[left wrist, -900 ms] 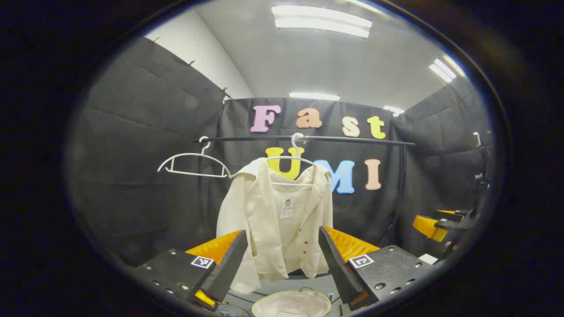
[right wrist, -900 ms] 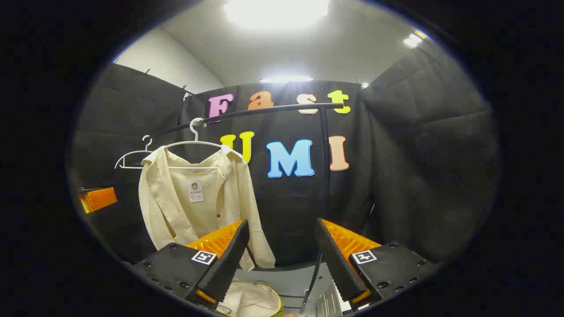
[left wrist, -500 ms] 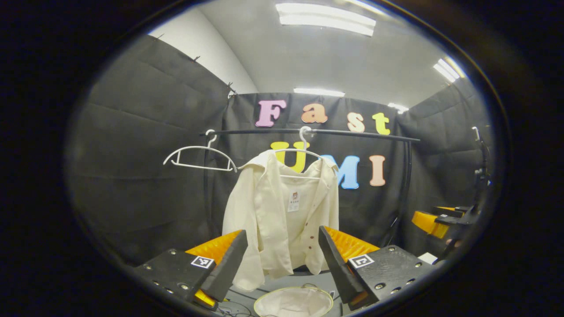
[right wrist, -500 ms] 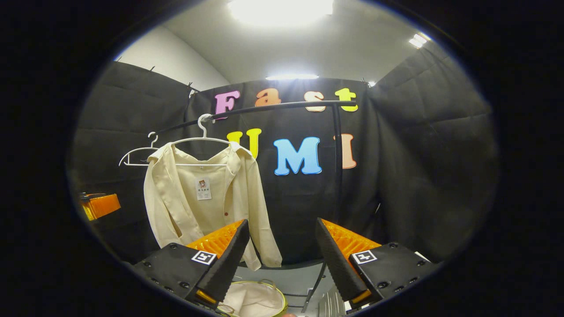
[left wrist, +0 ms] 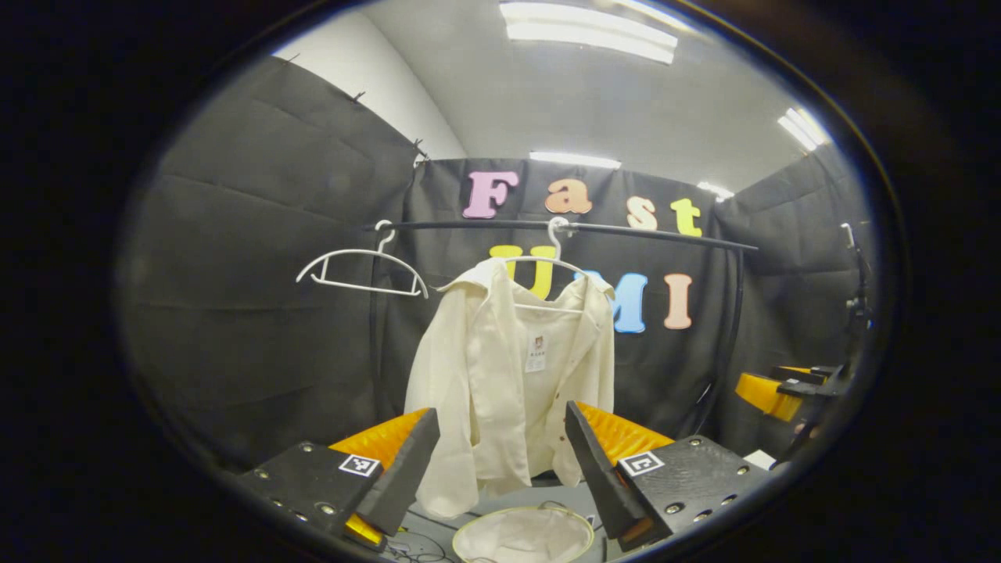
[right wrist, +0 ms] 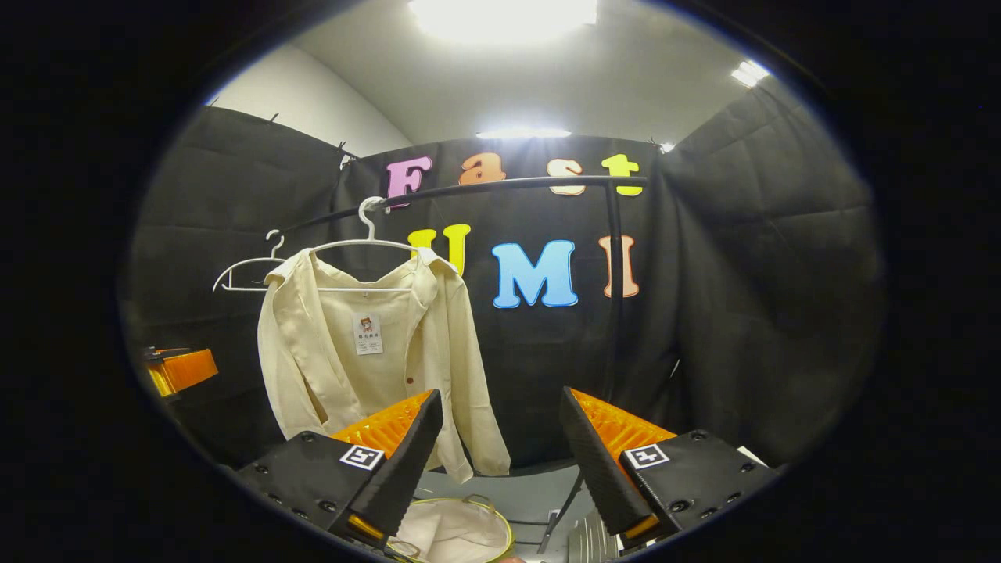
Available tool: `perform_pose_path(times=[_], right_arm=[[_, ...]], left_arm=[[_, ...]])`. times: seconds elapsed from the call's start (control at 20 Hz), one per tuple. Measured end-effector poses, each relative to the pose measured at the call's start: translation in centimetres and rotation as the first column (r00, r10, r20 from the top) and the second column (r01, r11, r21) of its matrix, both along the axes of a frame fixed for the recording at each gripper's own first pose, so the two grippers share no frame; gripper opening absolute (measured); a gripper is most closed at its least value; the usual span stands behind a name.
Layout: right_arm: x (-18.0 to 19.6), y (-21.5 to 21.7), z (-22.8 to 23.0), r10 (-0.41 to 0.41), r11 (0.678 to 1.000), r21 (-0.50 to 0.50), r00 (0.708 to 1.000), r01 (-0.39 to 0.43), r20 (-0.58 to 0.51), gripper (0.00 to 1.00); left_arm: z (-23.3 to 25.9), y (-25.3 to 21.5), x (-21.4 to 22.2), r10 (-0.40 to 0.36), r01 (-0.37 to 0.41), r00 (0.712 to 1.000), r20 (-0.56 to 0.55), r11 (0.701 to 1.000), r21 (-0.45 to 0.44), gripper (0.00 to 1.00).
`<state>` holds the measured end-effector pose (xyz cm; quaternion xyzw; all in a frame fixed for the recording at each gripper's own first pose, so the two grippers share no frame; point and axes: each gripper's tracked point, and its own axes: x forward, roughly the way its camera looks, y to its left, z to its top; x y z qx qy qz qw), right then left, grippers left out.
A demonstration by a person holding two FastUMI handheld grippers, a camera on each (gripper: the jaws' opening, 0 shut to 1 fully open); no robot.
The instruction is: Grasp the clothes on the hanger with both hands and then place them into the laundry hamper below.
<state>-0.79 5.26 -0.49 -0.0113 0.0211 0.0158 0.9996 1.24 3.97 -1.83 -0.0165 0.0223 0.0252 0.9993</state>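
**Cream shirt on its hanger, both grippers apart and empty**

Cream shirt [left wrist: 512,375] hangs open-fronted on a white hanger [left wrist: 547,262], hooked over the black rail [left wrist: 641,233]. A small tag shows inside the collar, dark buttons run down the placket. In the left gripper view the shirt sits centred, straight ahead between your fingers; its lower hem drops behind them. In the right gripper view the shirt [right wrist: 367,352] is off to the left of your fingers, and its right sleeve trails down just behind the left finger.

A second white hanger [left wrist: 361,266], bare, hangs on the rail to the left of the shirt, apart from it.

Laundry hamper [left wrist: 522,536] sits below the shirt, round rim, pale liner, low in the left gripper view between the fingertips. In the right gripper view the hamper [right wrist: 457,530] is partly hidden behind your left finger.

Your left hand-held gripper [left wrist: 500,469] has its jaws wide, nothing between them, well short of the shirt. Your right hand-held gripper [right wrist: 500,461] is also spread wide and holds nothing; it faces mostly black cloth and the rail's upright post [right wrist: 614,313]. You can see the right gripper at the far right edge of the left gripper view, and the left one at the far left edge of the right gripper view.
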Motion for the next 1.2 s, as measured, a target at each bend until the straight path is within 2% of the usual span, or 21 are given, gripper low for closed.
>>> perform_pose_path(times=[0.3,0.55,0.8,0.95,1.2], right_arm=[[0.0,-0.3,0.3,-0.019,1.0,-0.001,1.0,0.019,-0.008,0.95],[2.0,-1.0,-1.0,-0.023,1.0,0.016,0.998,0.024,-0.051,0.95],[6.5,-0.2,-1.2,0.015,0.999,0.045,0.999,-0.013,-0.042,0.92],[9.6,-0.2,-0.9,0.032,0.998,0.056,0.999,-0.031,-0.023,0.96],[13.9,-0.7,-0.7,0.059,0.997,0.04,0.998,-0.059,0.005,0.96]], left_arm=[[-0.7,0.7,1.4,0.025,-0.026,0.999,-0.032,0.999,-0.021,0.94],[-0.1,0.2,4.6,0.067,-0.071,0.996,-0.05,0.993,-0.099,0.94],[2.8,0.0,9.1,0.096,-0.096,0.995,-0.026,0.995,-0.01,0.94],[4.0,0.0,12.4,0.136,-0.136,0.991,-0.001,0.99,0.034,0.94],[3.8,0.4,18.2,0.233,-0.233,0.973,-0.006,0.973,-0.002,0.94]])
